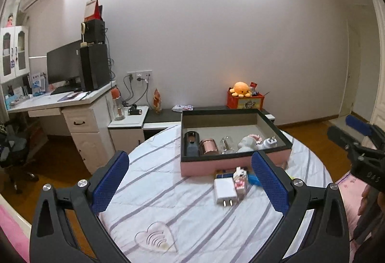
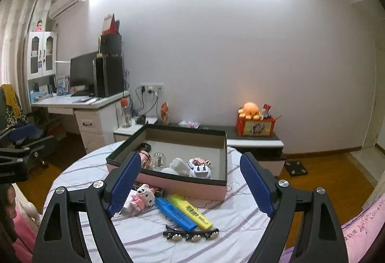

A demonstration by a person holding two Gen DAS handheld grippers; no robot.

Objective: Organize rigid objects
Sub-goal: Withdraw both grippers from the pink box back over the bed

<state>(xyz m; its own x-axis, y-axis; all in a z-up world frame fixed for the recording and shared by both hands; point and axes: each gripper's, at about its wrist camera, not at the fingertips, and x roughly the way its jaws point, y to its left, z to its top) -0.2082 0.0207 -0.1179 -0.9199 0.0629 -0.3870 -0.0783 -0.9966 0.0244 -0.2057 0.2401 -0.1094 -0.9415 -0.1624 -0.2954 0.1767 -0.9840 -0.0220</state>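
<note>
Above the round table (image 1: 168,190) with its striped cloth, the left gripper (image 1: 190,181) hangs with its blue pads wide apart and nothing between them, and the right gripper (image 2: 190,181) is the same, its jaws spread and empty. Just beyond the left gripper, on the cloth, a white charger (image 1: 224,192) lies with its prongs toward the near side, and a small pink and white block figure (image 1: 241,182) lies touching its right side. In the right wrist view the same block figure (image 2: 140,198) is at the left, and to the right of it a blue highlighter (image 2: 174,213) and a yellow highlighter (image 2: 192,212) lie side by side, touching. Nearer than them lies a dark hair clip (image 2: 191,235) with shiny stones. Farther, a pink box (image 1: 231,163) with a black rim stands on the table. Along its near wall there is a row: a dark cylinder (image 1: 191,144) at the left, then a copper tin (image 1: 208,146), a clear glass piece (image 1: 226,144), a white figurine (image 1: 246,144) and a white plug (image 1: 270,142) at the right. Behind the table, by the wall, an orange plush octopus (image 1: 240,89) sits on a red box (image 1: 245,101).
</note>
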